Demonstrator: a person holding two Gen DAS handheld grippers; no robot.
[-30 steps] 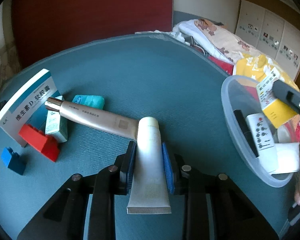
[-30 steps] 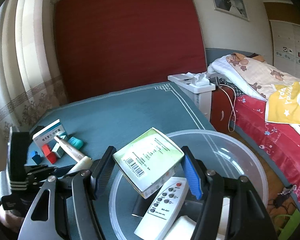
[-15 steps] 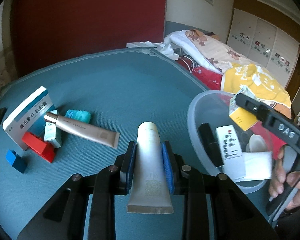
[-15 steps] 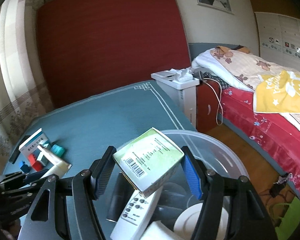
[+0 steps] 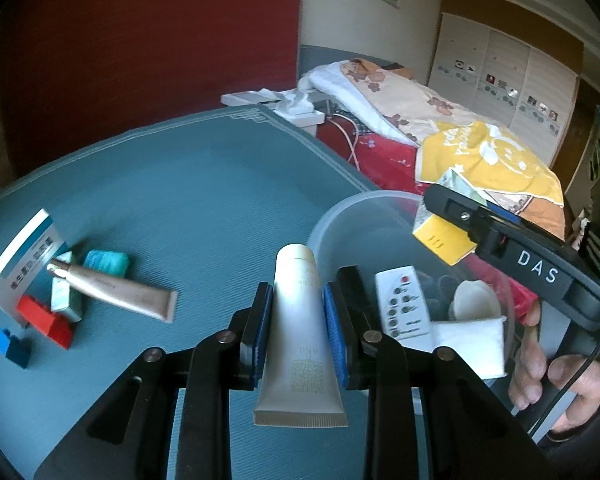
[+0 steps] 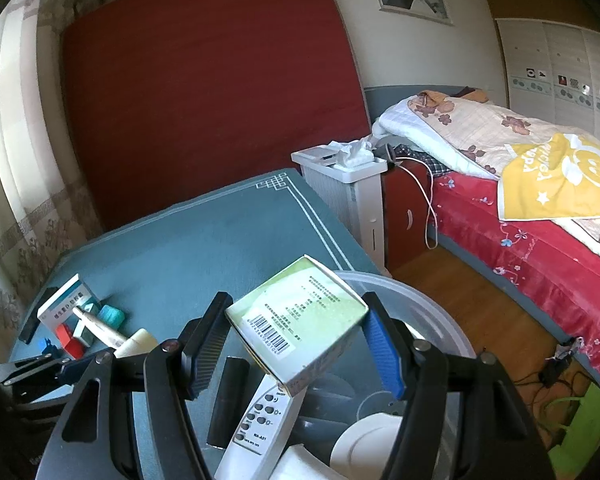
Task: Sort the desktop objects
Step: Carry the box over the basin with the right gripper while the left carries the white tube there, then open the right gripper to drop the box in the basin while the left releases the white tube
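My left gripper (image 5: pixel 297 314) is shut on a white cream tube (image 5: pixel 298 344), cap pointing forward, held above the teal tablecloth beside the clear plastic bowl (image 5: pixel 340 216). My right gripper (image 6: pixel 296 332) is shut on a green-and-white carton (image 6: pixel 300 316), tilted and hanging over the bowl (image 6: pixel 432 300). In the left wrist view that carton (image 5: pixel 440 240) shows its yellow end over the bowl's far side. Inside the bowl lie a white remote (image 6: pixel 260 420), a dark bar, a white round dish and a white pad.
At the table's left lie a beige tube (image 5: pixel 116 292), a blue-and-white medicine box (image 5: pixel 20 256), a small teal box (image 5: pixel 64 296), a teal packet (image 5: pixel 106 264), a red brick (image 5: pixel 44 320) and a blue brick (image 5: pixel 12 346). A bed and a white bin stand beyond the table's right edge.
The left gripper has risen with the white tube, away from the beige tube and toward the bowl. The right gripper has shifted slightly, the carton still over the bowl.
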